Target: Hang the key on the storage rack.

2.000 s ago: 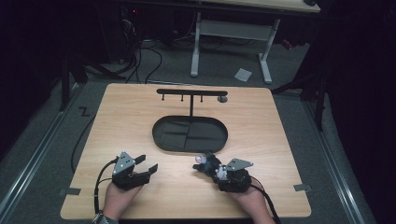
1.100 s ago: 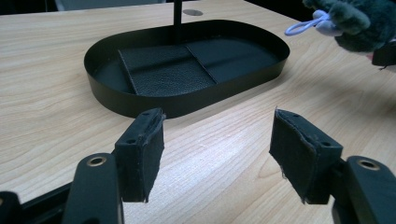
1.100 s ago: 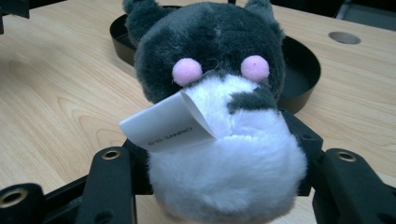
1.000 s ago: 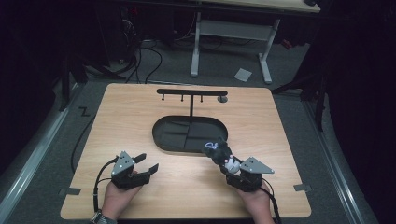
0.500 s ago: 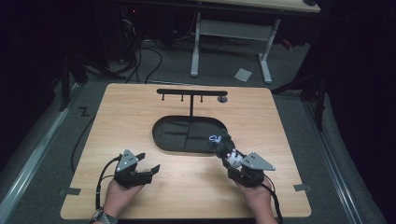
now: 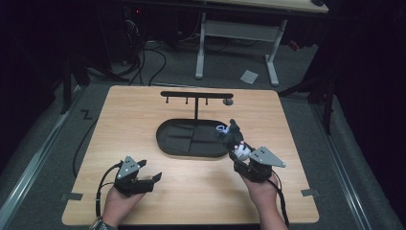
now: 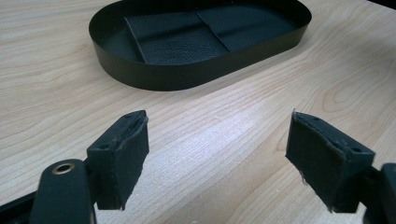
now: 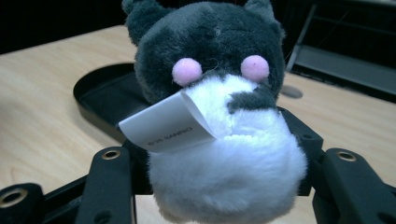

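Plush toy carried over the right end of the tray

The right gripper (image 6: 238, 152) pinches a small grey-and-white plush toy (image 6: 234, 139) by its white lower body, jaws closed on both sides of it; in the right gripper view the plush toy (image 8: 219, 116) stands head up between the jaws with a white paper tag (image 8: 166, 125) sticking out. It hangs at the right end of the black oval tray (image 6: 165, 143), which lies mid-table in front of a hanger stand (image 6: 196, 95). The toy's long axis runs away from the hand, head towards the stand, so I judge the right hand alone is placed for the drop or hang. The left gripper (image 6: 152, 179), jaws spread wide and empty, rests near the table's front left edge, well apart from the tray (image 7: 140, 74).
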The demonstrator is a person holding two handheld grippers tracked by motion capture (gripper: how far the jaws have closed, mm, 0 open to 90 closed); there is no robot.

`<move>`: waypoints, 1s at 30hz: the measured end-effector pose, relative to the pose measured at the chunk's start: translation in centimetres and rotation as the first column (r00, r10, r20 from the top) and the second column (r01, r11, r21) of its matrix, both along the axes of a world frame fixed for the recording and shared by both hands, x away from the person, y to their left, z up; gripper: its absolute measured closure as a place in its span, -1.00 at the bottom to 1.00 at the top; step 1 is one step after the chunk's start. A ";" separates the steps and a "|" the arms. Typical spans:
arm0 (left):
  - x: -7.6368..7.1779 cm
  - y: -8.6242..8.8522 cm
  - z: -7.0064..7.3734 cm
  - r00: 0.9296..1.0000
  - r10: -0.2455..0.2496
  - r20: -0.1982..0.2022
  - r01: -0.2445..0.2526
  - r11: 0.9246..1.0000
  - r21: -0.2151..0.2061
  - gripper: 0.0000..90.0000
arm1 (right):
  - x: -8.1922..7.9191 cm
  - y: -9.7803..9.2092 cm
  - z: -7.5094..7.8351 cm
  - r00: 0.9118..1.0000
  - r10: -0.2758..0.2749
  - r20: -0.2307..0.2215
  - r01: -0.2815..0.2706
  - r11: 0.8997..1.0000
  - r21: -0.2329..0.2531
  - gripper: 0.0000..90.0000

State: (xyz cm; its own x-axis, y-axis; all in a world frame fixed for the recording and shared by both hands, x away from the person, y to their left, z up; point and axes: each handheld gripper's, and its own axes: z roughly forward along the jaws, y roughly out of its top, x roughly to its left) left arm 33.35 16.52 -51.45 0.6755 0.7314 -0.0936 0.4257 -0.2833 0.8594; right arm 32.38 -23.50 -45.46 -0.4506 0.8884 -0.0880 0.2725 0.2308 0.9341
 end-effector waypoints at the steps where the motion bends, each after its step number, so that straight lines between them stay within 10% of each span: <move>1: 0.0 -0.1 0.0 1.000 0.000 -0.001 0.000 1.000 -0.003 -0.51 | 0.1 0.0 0.3 1.000 0.000 0.011 0.000 1.000 0.004 -0.03; 30: 0.2 -0.3 0.0 0.999 -0.031 0.007 0.031 0.999 -0.005 -0.48 | 5.3 -0.3 4.4 0.995 -0.069 0.073 0.064 0.996 0.067 -0.03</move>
State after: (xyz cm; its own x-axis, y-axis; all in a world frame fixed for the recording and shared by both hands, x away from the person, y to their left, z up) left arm 33.55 16.19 -51.40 0.6987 0.7093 -0.0927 0.4112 -0.2922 0.8635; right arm 37.69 -23.81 -41.03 -0.3850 0.9209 -0.0612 0.2137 0.1535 0.9648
